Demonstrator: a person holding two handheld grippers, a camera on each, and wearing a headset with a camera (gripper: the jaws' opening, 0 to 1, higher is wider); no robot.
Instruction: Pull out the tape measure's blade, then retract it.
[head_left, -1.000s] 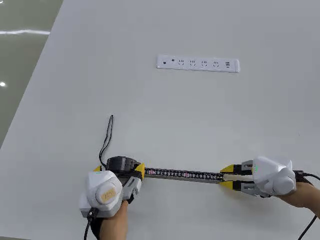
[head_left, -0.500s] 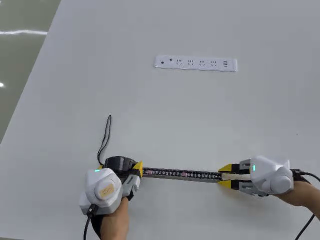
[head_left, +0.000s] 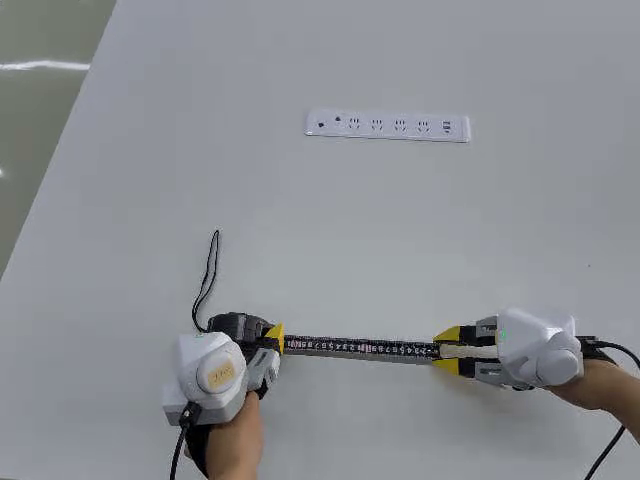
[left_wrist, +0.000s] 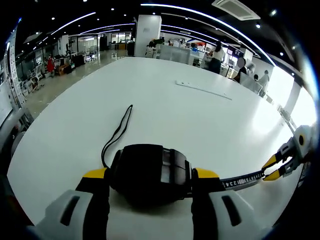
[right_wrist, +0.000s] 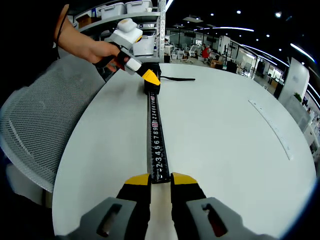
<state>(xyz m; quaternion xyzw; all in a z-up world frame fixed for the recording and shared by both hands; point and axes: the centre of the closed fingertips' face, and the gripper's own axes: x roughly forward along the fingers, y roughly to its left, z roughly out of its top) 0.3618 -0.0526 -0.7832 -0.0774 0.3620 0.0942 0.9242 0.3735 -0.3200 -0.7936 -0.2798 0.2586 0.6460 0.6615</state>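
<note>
Little moves in this last second. The whole head view slides slightly to the left, power strip (head_left: 388, 126) and all, which is the camera's shift and not a move of the things. The one real change is in the left gripper (head_left: 240, 338): its white body swings a little to the right behind the tape measure (head_left: 236, 324), so its round back now sits nearer the line of the blade (head_left: 360, 348). Any creep of the right gripper (head_left: 447, 350) is too slight to tell.
</note>
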